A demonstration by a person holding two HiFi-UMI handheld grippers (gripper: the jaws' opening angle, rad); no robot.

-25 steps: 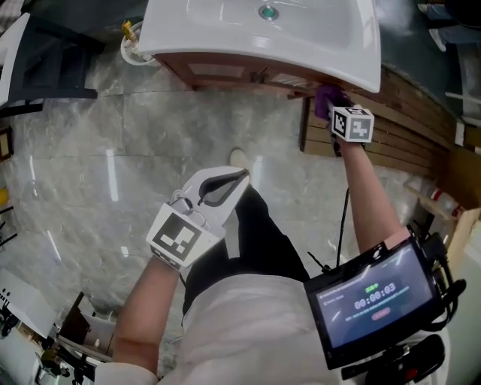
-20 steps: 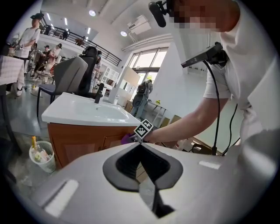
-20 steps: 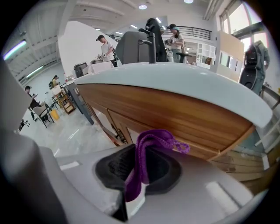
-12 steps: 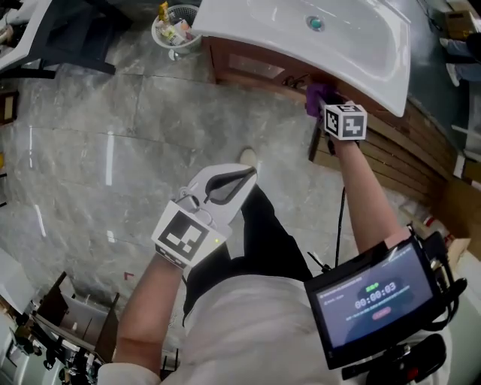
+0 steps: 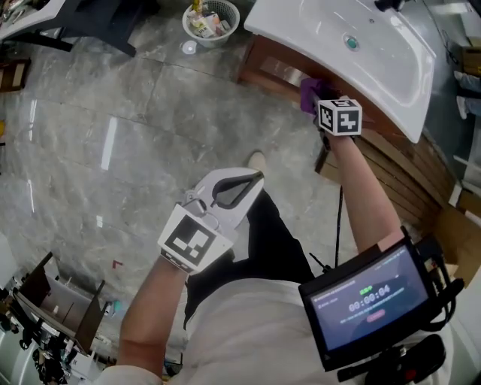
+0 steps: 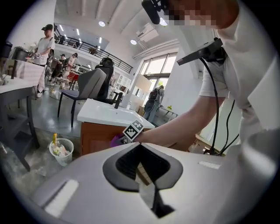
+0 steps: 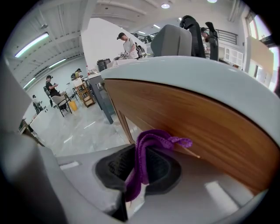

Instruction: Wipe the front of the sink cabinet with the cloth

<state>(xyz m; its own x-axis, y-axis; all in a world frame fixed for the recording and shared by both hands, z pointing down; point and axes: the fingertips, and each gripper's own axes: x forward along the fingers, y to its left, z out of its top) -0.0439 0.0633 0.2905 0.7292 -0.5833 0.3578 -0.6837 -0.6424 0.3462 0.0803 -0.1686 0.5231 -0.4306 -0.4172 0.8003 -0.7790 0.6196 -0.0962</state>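
The white sink (image 5: 391,68) sits on a wooden cabinet (image 5: 274,69) at the top right of the head view. My right gripper (image 5: 316,103) is shut on a purple cloth (image 5: 307,92) and holds it against the cabinet front just under the sink rim. In the right gripper view the cloth (image 7: 146,151) loops out of the shut right gripper (image 7: 135,175) and touches the brown cabinet front (image 7: 201,127). My left gripper (image 5: 254,178) hangs shut and empty over the floor, well short of the cabinet. The left gripper (image 6: 144,186) view shows the cabinet (image 6: 96,136) from a distance.
A white waste basket (image 5: 211,18) stands on the marble floor left of the cabinet. Wooden slats (image 5: 409,184) lie to the right of it. A small screen (image 5: 367,302) hangs at my chest. Chairs, tables and people are farther back in the room.
My right gripper has slid the cloth leftward along the cabinet front, away from the sink's right corner. The head view has swung, showing more floor. The left gripper has barely moved.
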